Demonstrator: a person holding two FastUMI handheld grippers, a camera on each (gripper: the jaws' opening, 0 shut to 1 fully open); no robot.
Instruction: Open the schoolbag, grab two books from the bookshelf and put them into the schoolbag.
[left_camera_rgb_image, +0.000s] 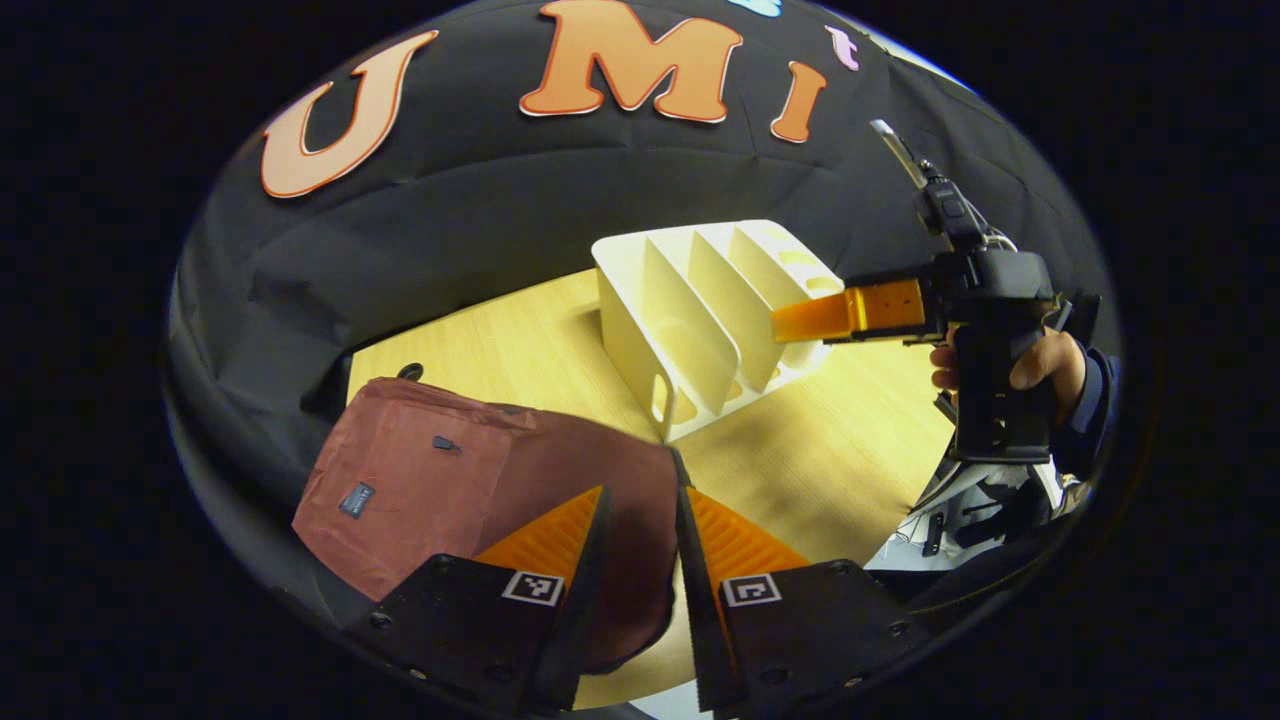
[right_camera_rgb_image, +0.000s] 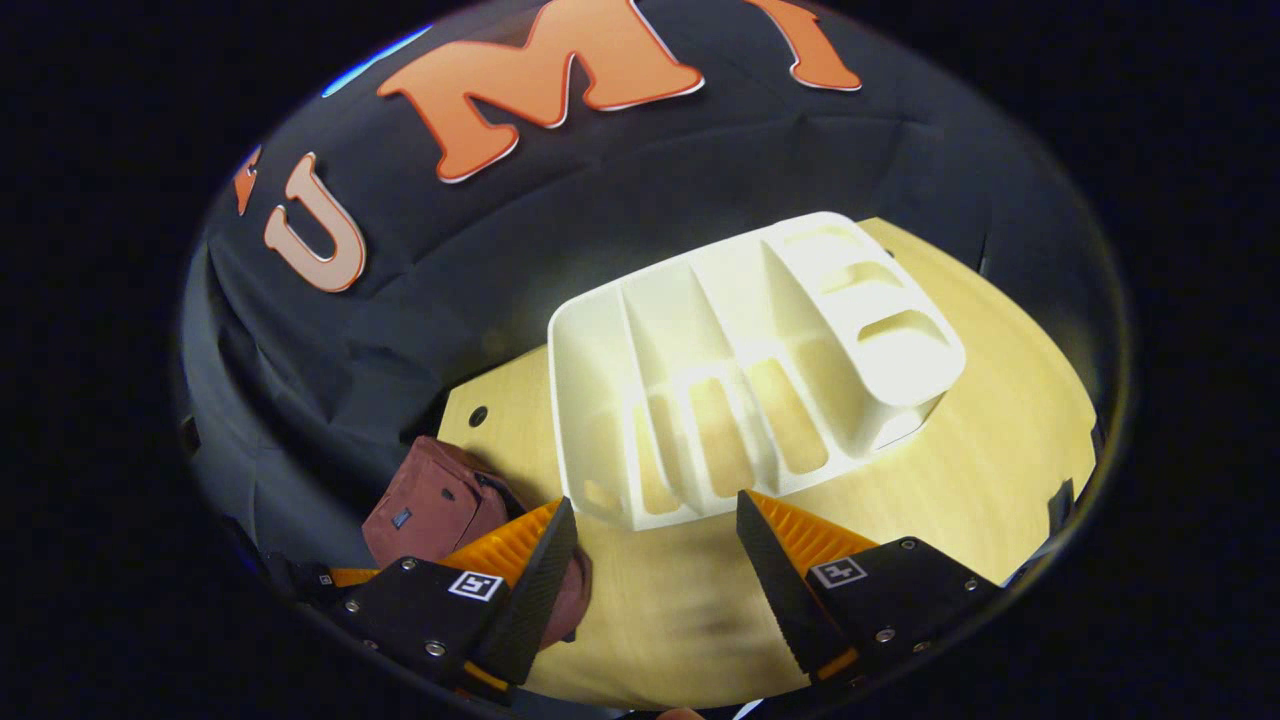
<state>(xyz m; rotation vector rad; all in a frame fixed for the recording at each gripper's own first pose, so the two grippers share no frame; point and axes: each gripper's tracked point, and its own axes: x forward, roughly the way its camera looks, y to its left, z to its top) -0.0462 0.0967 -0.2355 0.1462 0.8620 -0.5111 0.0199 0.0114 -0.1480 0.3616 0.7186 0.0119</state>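
Maroon fabric sits nearest me: the schoolbag (left_camera_rgb_image: 480, 490) lies flat on the pale wood surface (left_camera_rgb_image: 820, 450), just beyond my left tongs (left_camera_rgb_image: 640, 510), whose jaws stand a little apart with nothing between them. I can't see any gaping mouth on the bag from here; a small dark zipper pull (left_camera_rgb_image: 445, 442) shows on its upper face, so I judge the opening step is either still to do or the flap has fallen closed. My right tongs (right_camera_rgb_image: 655, 525), in the right gripper view, are spread wide and empty, hovering above the surface just short of the white bookshelf (right_camera_rgb_image: 750, 370). From the left gripper view I also see that right tool, held in a hand (left_camera_rgb_image: 1040, 365), poised level with the shelf's far end. Farther off, the bookshelf's slots look bare; I can make out no books in them, though glare washes out the dividers. To do this step well, I would settle the left tongs on the bag first, pinching the pull rather than loose cloth, and draw along the zipper line while the bag's weight holds it down. The right tongs should stay clear of the shelf wall, since it looks light and could slide if nudged.
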